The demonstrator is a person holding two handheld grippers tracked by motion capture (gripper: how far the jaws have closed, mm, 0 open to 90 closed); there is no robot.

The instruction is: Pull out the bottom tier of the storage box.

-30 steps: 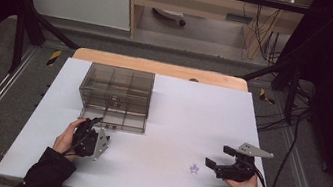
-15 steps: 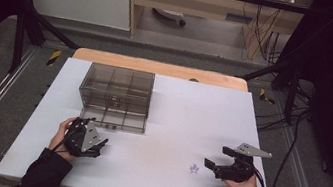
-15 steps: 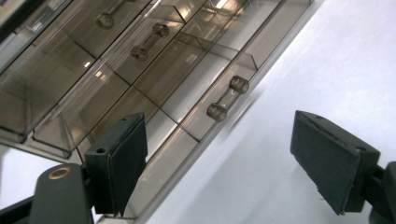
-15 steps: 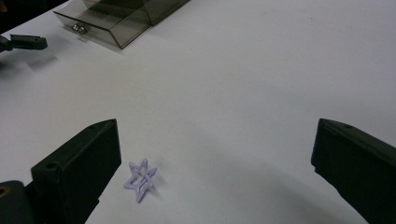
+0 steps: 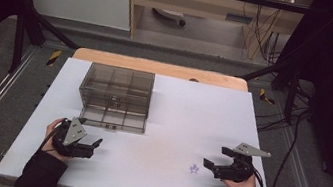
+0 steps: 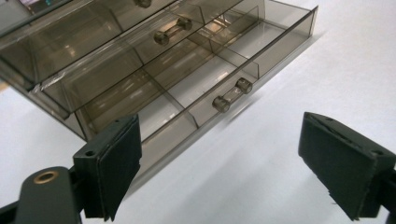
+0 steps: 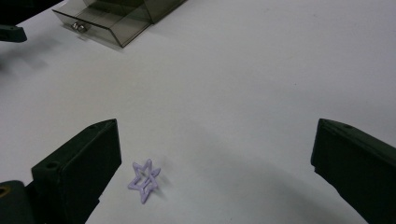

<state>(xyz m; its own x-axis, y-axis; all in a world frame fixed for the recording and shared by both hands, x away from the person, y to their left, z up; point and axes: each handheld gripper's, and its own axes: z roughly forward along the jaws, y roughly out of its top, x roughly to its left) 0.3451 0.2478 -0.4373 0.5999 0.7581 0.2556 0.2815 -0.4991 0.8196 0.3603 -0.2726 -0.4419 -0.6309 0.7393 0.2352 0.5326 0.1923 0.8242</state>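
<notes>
Left gripper view | drawer [image 6: 196,88] pulled out | compartments bare

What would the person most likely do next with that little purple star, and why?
Probably ease the right gripper forward and left, then close it on the purple star. Its jaws stand wide open with the star lying just off the left jaw, and the bottom drawer of the clear box is already pulled out with empty compartments.

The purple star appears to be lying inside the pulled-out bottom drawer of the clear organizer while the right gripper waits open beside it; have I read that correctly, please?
Not quite: the purple star lies on the bare white table, not in the bottom drawer. The right gripper view shows it by the open right gripper, well away from the organizer.
</notes>
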